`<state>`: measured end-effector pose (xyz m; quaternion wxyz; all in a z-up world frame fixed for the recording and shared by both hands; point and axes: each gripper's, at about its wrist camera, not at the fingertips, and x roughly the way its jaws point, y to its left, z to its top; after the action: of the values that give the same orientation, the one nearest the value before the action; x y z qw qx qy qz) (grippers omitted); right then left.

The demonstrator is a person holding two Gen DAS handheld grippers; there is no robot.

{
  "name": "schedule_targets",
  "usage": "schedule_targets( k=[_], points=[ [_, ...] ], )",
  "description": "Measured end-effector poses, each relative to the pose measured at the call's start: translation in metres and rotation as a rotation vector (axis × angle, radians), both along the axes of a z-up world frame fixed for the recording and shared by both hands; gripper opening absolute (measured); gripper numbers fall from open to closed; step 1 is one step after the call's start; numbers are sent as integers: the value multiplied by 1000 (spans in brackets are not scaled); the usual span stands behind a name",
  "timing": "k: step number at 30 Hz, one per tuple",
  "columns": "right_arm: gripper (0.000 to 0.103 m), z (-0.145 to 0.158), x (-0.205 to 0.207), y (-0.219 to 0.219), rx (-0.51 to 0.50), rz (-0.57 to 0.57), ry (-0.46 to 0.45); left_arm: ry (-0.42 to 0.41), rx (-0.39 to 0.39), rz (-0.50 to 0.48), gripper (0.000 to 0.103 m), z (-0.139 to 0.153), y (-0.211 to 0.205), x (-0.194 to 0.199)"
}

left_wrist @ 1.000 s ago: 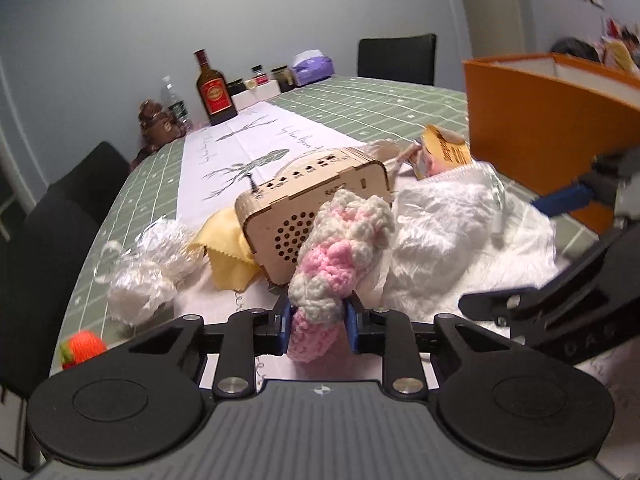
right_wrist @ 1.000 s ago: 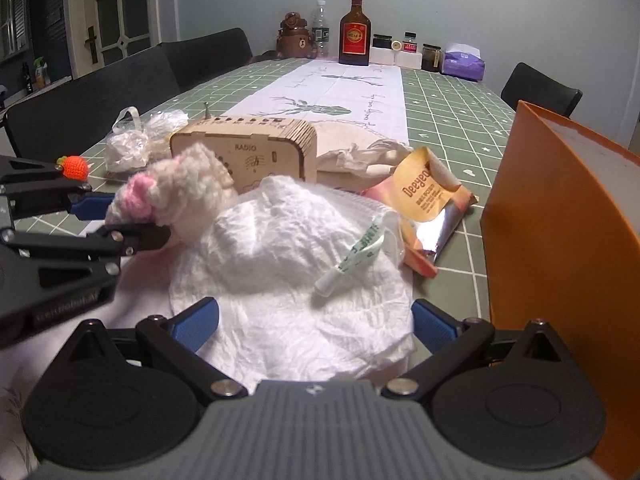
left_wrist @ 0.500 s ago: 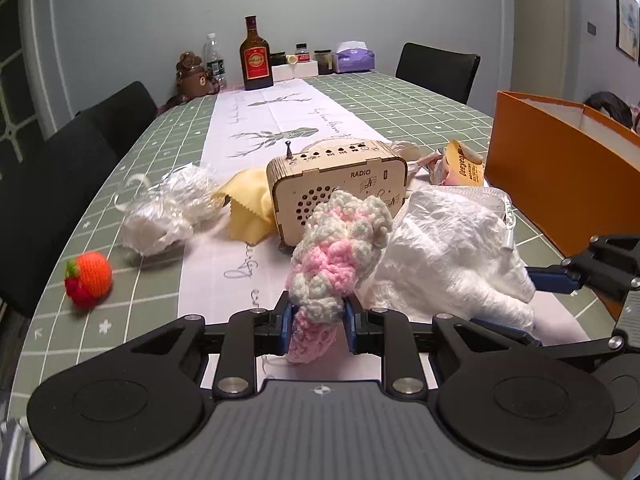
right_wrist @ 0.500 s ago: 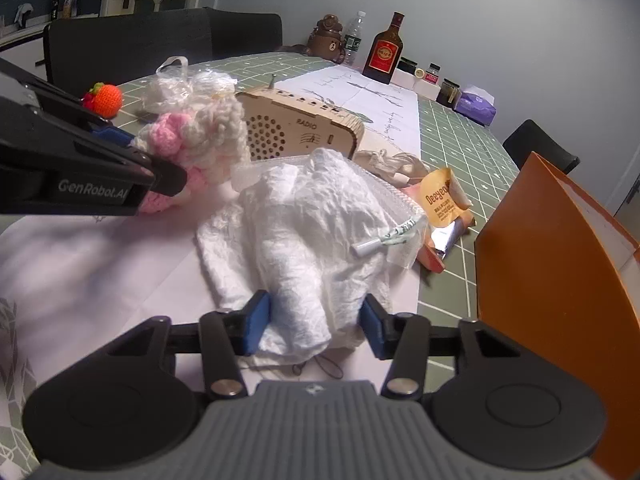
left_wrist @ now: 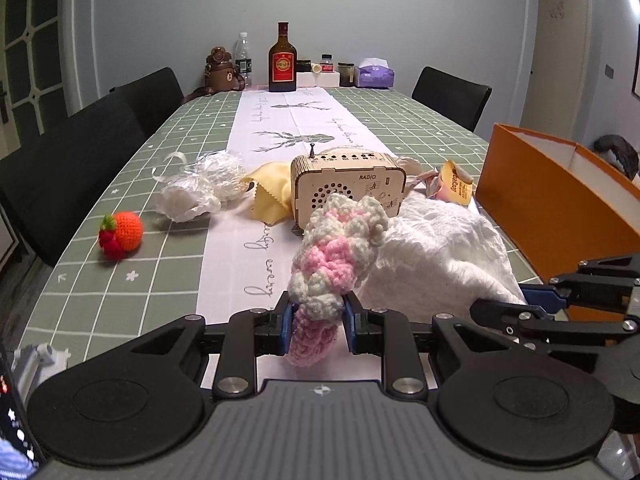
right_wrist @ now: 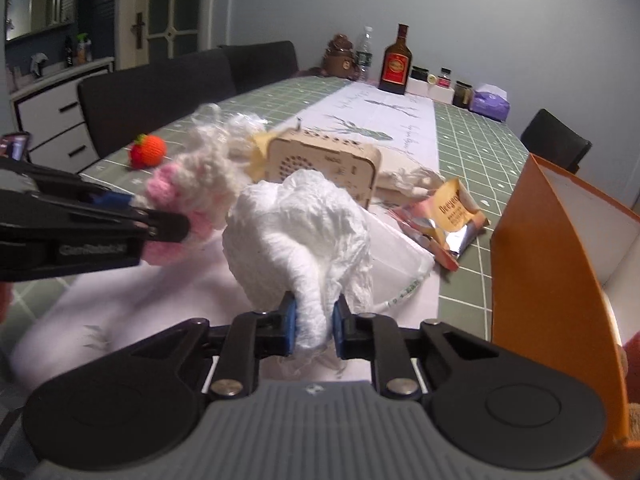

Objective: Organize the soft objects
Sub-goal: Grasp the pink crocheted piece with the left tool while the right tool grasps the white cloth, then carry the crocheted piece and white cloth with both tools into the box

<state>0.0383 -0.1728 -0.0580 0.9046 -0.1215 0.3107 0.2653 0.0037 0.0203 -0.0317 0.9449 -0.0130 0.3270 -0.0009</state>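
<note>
My left gripper point(left_wrist: 315, 328) is shut on a pink and white crochet piece point(left_wrist: 340, 248), held above the table runner; it shows in the right wrist view point(right_wrist: 192, 184) too. My right gripper point(right_wrist: 314, 330) is shut on a crumpled white cloth point(right_wrist: 300, 224), lifted off the table; the cloth point(left_wrist: 440, 256) lies right of the crochet piece in the left wrist view. An orange box point(right_wrist: 560, 240) stands open at the right, also seen in the left wrist view point(left_wrist: 552, 208). A crochet strawberry point(left_wrist: 122, 234) lies on the green tablecloth at the left.
A wooden radio point(left_wrist: 348, 188) stands mid-table with a yellow cloth point(left_wrist: 272, 196) and a crumpled plastic bag point(left_wrist: 200, 192) to its left. A snack packet point(right_wrist: 448, 216) lies by the box. A bottle point(left_wrist: 282, 60) and jars stand at the far end. Black chairs line the sides.
My right gripper closed on the white cloth and lifted it off the table. My left gripper kept hold of the crochet piece and swung to face down the table.
</note>
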Motion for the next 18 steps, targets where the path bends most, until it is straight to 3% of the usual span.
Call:
schedule_targets(
  k=[9,18],
  points=[
    [15,34,-39,-20,95,5,-17,-32,-40,15,28,24,-2,-32],
    [15,68,-44,-56,192,-48,-49,-109,-108,-26,28,61,-22,-38]
  ],
)
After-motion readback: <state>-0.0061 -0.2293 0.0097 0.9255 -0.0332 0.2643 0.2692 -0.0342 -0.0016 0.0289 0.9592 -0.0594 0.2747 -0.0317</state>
